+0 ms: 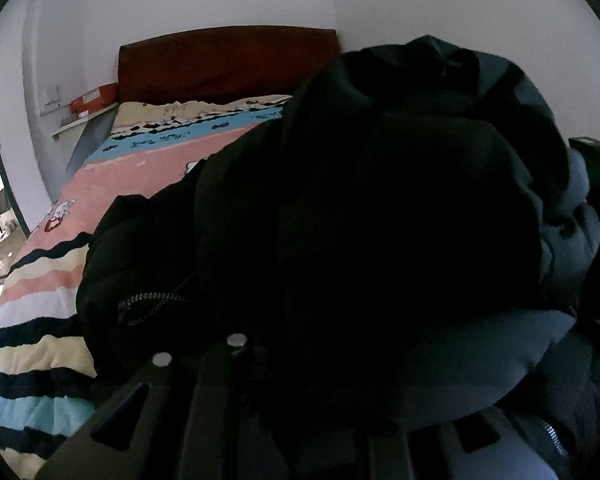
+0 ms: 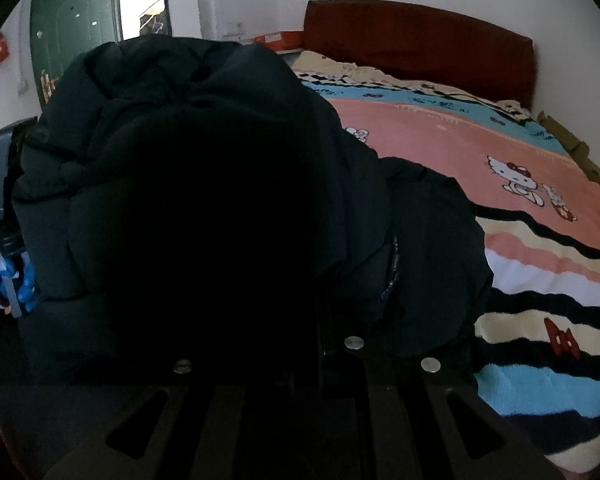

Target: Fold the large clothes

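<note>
A bulky black puffer jacket (image 1: pixel 360 220) is bunched up directly in front of both wrist cameras, raised above a bed covered by a striped cartoon blanket (image 1: pixel 44 320). The left gripper (image 1: pixel 284 360) points forward and slightly upward into the heap; its fingers are buried in dark fabric, so it cannot be told whether they are apart or pressed together. The right gripper (image 2: pixel 300 344) is likewise level with the bed and pushed into the same garment (image 2: pixel 204 200), its fingertips swallowed by the folds, and their spacing cannot be told either. One jacket is visible, with a zipper (image 1: pixel 152 300) showing on its left side and a paler grey lining (image 1: pixel 500 356) exposed beneath. One dark red headboard (image 2: pixel 420 40) stands at the far end, and one orange-red box (image 1: pixel 94 98) sits on a shelf beside it. The blanket carries several white cat cartoons (image 2: pixel 518 178); its small lettering is too blurred to read.
</note>
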`<state>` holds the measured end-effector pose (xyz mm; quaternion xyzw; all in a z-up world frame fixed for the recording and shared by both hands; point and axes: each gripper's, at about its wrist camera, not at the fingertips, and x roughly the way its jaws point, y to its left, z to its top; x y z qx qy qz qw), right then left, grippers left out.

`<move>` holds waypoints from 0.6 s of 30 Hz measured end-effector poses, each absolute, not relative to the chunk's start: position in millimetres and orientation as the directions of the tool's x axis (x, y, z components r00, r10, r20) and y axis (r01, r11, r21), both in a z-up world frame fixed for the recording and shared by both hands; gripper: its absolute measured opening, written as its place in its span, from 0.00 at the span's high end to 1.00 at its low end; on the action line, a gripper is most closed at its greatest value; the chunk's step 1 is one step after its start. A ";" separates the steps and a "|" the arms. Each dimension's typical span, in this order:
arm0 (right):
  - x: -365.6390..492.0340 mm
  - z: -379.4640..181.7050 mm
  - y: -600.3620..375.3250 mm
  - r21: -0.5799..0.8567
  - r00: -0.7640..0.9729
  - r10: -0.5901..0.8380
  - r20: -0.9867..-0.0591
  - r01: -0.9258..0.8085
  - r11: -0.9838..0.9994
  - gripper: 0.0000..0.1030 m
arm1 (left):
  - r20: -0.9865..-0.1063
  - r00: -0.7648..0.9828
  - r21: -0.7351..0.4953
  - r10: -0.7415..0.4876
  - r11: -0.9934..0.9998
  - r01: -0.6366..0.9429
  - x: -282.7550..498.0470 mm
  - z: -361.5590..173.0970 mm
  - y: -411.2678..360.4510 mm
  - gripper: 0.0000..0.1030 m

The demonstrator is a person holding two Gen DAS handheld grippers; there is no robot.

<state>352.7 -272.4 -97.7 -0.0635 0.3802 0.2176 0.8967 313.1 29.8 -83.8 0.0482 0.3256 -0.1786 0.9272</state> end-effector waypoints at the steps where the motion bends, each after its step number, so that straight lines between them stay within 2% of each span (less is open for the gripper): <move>1: 353.7 -97.5 -273.3 0.053 0.616 0.345 -0.708 -0.440 0.896 0.91 | -0.622 0.724 -0.025 -0.298 0.932 0.363 312.2 -82.5 29.5 0.85; 13: 344.7 -92.4 -261.7 -0.023 0.631 0.311 -0.710 -0.463 0.886 0.87 | -0.626 0.745 0.063 -0.232 0.937 0.344 304.4 -78.2 24.7 0.83; 18: 343.5 -91.9 -261.5 -0.045 0.640 0.297 -0.709 -0.461 0.886 0.86 | -0.616 0.749 0.084 -0.244 0.925 0.371 304.5 -73.9 25.1 0.83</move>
